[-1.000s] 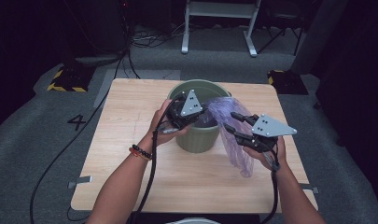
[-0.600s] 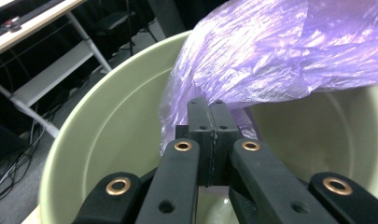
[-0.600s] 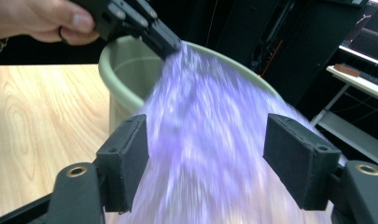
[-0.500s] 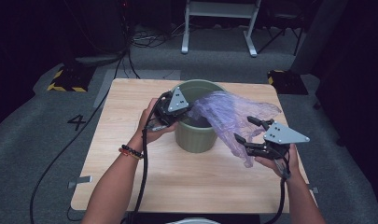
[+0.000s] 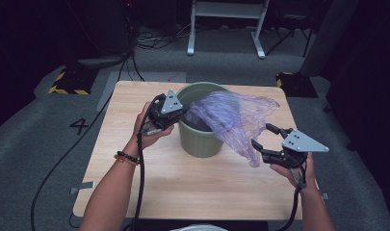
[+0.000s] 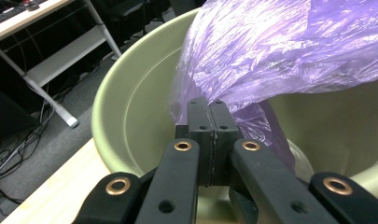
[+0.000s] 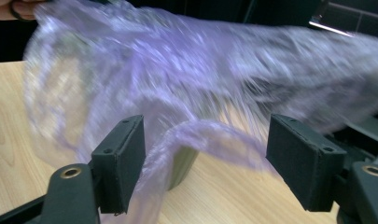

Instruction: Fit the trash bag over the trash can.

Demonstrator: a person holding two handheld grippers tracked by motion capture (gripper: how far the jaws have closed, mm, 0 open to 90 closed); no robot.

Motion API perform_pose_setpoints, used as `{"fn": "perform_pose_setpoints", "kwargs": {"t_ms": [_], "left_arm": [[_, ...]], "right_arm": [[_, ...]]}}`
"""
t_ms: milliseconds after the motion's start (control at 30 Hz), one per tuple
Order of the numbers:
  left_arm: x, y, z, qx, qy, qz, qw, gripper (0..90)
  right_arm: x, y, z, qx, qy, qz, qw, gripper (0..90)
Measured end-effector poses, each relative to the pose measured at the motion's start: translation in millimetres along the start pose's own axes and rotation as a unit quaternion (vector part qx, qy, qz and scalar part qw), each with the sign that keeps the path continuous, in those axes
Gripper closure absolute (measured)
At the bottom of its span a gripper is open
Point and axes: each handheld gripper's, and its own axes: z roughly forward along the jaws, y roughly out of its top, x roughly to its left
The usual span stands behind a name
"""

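Purple bag (image 5: 233, 118) film hangs just ahead of the right gripper (image 5: 268, 142), a loose fold drooping between its jaws, which have just been opening and now stand wide apart, pressing nothing. From there the bag stretches up and leftward across the green bin (image 5: 201, 137) on the table (image 5: 183, 187). At its far end the left gripper (image 6: 207, 121), jaws shut tight on an edge, holds it over the bin's mouth.
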Motion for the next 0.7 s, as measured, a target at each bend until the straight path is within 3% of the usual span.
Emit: {"fn": "perform_pose_setpoints", "kwargs": {"t_ms": [100,133,200,300,333,367,433,533,700], "left_arm": [[1.3,-1.1,-1.3,-0.001,-0.002,0.001,1.0,87.9],[1.8,-1.3,-1.6,-0.001,-0.004,0.001,1.0,87.9],[2.0,-2.0,-1.7,-0.003,-0.006,-0.003,1.0,83.5],[2.8,-3.1,-1.7,-0.007,-0.01,-0.008,0.9999,76.1],[2.7,-3.6,-2.1,-0.01,-0.012,-0.008,0.9999,71.4],[2.2,-3.9,-2.3,-0.01,-0.011,-0.009,0.9999,71.4],[1.1,-5.0,-2.9,-0.009,-0.013,-0.006,0.9998,70.0],[-1.0,-5.9,-4.6,-0.011,-0.01,-0.006,0.9999,64.3],[-6.5,-1.9,-12.9,-0.028,-0.027,-0.027,0.9988,34.0]], "right_arm": [[-6.1,-9.2,5.1,0.011,0.006,0.034,0.9993,25.2],[-6.1,-9.2,5.1,0.011,0.006,0.034,0.9993,25.2],[-7.6,-12.7,10.8,0.018,0.017,0.045,0.9987,30.4],[-7.7,-14.9,17.3,0.012,0.043,0.041,0.9981,52.3],[-7.7,-14.7,20.3,0.003,0.06,0.038,0.9975,65.3],[-7.7,-14.7,20.3,0.003,0.06,0.038,0.9975,65.3],[-8.1,-14.6,21.4,-0.011,0.066,0.039,0.997,77.4],[-8.5,-12.8,21.0,-0.026,0.066,0.038,0.9968,86.8],[-4.4,-6.9,20.8,-0.033,0.066,0.023,0.997,89.4]]}}
